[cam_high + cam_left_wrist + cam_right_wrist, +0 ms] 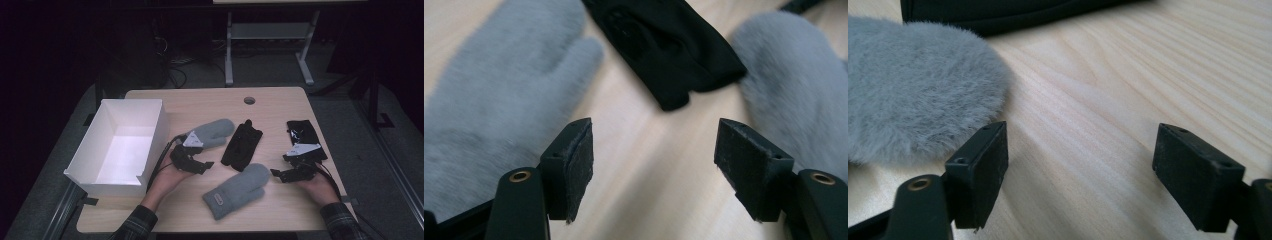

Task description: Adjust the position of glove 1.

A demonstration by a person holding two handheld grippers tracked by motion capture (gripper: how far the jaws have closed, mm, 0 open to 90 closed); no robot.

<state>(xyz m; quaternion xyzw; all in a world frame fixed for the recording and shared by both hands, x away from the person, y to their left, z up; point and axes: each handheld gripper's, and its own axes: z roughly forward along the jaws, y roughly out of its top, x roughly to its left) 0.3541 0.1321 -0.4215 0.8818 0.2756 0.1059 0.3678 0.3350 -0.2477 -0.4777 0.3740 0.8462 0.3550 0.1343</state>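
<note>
High view: both grippers empty among gloves on table

Left gripper view: pads (574,165) stand apart w/ bare wood between, nothing gripped; right gripper view: pads (980,170) likewise spread over bare wood, released.

Left gripper (196,165) hovers just beside far grey mitten (212,133); right gripper (284,175) sits just beside fingertip end of near grey mitten (237,190), near table's right edge. Near mitten's long axis runs diagonally; cuff w/ label toward front edge, fingertips toward back-right; far mitten lies cuff toward left gripper, tip toward back edge.

Black glove (242,145) lies between mittens at mid-table; second black glove (303,134) near right edge; white box (150,145) by left edge, nothing visible inside.

Judgement: step looks like sorting gloves, prob. into box; next move calls for closing pads on a mitten's edge, low enough to pinch fabric, then lift.
</note>
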